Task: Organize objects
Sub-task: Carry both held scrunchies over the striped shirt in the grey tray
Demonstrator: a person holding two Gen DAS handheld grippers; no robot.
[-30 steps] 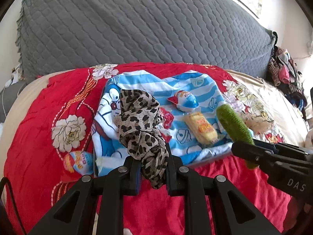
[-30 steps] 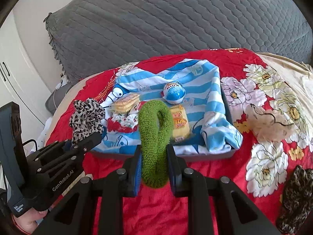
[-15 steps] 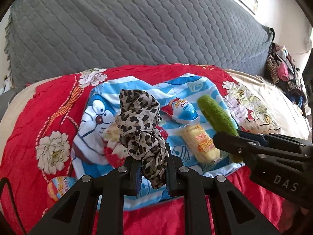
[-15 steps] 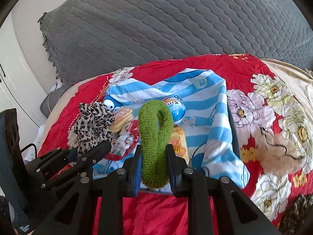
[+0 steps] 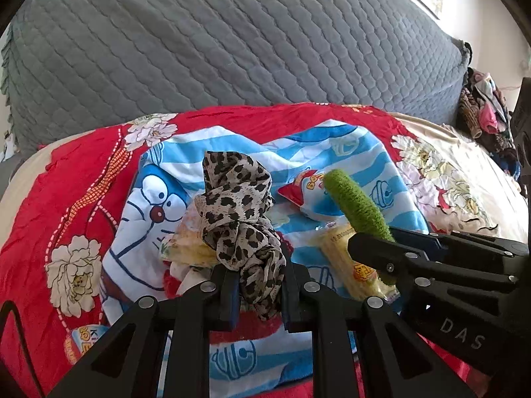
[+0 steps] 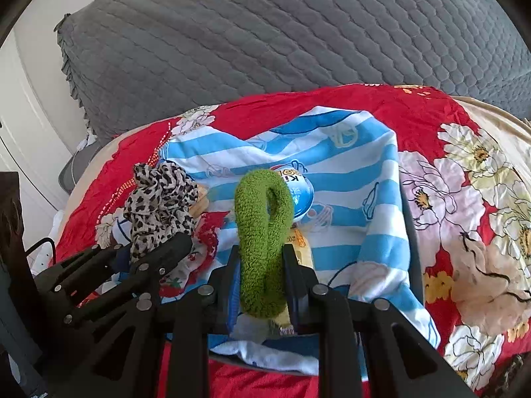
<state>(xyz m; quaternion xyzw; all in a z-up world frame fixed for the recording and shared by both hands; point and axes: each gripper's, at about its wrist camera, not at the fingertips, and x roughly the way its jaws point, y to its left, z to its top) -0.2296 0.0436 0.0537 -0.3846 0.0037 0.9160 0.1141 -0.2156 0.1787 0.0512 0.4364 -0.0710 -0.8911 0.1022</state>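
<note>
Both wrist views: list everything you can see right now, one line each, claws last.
Leopard scrunchie: one, tan and black, clamped in the left claw.
Green scrunchie: one, fuzzy green, clamped in the right claw.
Striped cloth: one, blue and white with a cartoon cat, spread on the bedspread.
Egg-shaped snack: one, blue, white and red, on the cloth.
Yellow snack packet: one, on the cloth, near edge.
Another yellow packet: one, behind the leopard scrunchie.
Bedspread: one, red with white flowers.
Quilt: one, grey, at the back.
Clothes pile: mixed colours, far right.
Left claw: black, shut.
Right claw: black, shut.
</note>
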